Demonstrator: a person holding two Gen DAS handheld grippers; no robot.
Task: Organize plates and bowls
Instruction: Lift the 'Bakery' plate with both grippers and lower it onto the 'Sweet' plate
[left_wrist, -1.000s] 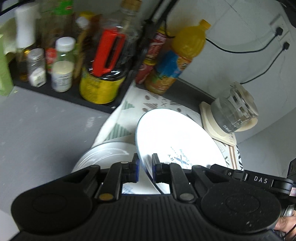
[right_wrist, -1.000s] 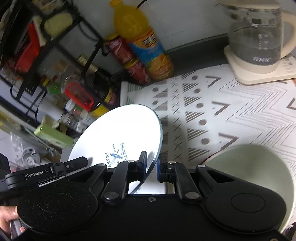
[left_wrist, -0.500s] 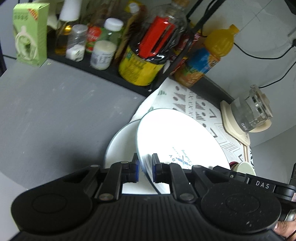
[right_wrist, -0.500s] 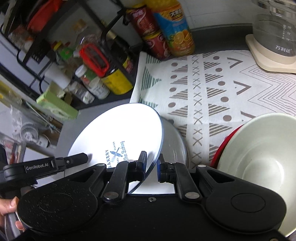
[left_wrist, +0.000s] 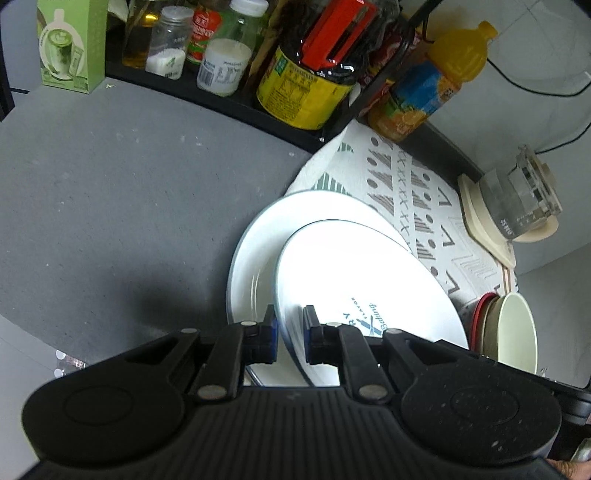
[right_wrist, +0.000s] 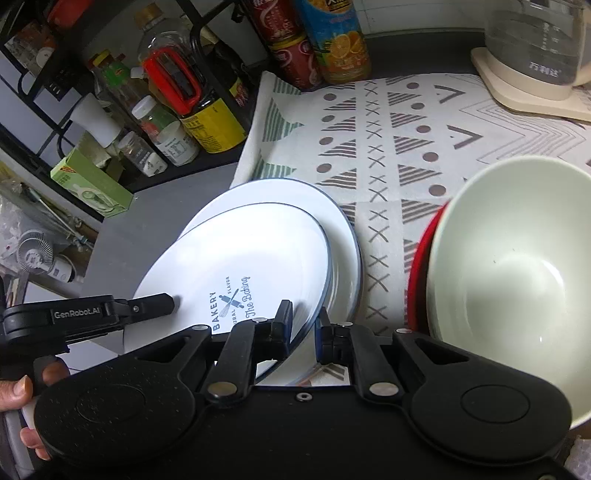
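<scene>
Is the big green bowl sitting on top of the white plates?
No, the green bowl sits beside the white plates on the patterned cloth, nested in a red bowl.

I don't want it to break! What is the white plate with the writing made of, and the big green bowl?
Plate: probably enamelled metal, glossy, thin with a dark blue rim; could be ceramic. Bowl: glossy, likely ceramic or melamine; can't tell.
</scene>
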